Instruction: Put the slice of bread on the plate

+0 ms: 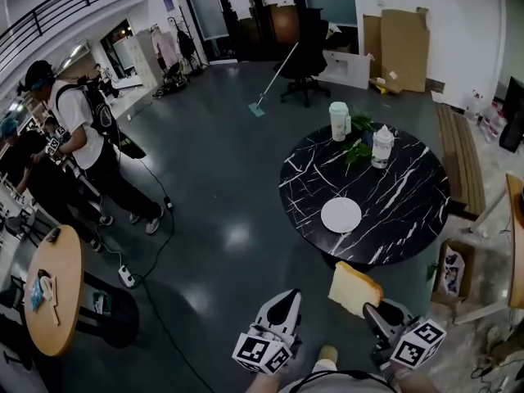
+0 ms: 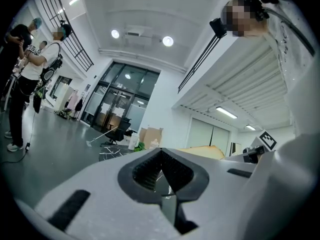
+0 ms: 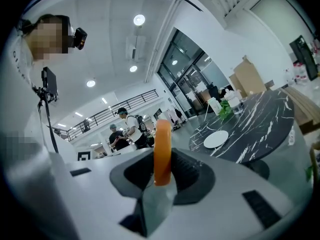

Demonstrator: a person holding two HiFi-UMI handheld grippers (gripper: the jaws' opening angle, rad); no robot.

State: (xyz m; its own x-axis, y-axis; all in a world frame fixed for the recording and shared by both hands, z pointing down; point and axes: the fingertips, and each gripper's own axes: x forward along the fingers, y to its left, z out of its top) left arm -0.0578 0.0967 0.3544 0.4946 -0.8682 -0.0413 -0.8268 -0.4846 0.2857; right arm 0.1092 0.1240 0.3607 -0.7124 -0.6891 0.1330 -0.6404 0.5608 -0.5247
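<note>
Left claw and right claw: pale grey housings, black ribbed inner pads, white cubes printed with black square markers.

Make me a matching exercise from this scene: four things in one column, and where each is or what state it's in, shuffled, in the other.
1 slice of bread
2 plate
3 left gripper
4 tall cup

A jaws together, nothing between
B lying bare on the black table
C upright beside the green leaves
D clamped in the right gripper

Pairs: 1-D, 2-B, 3-A, 4-C
</note>
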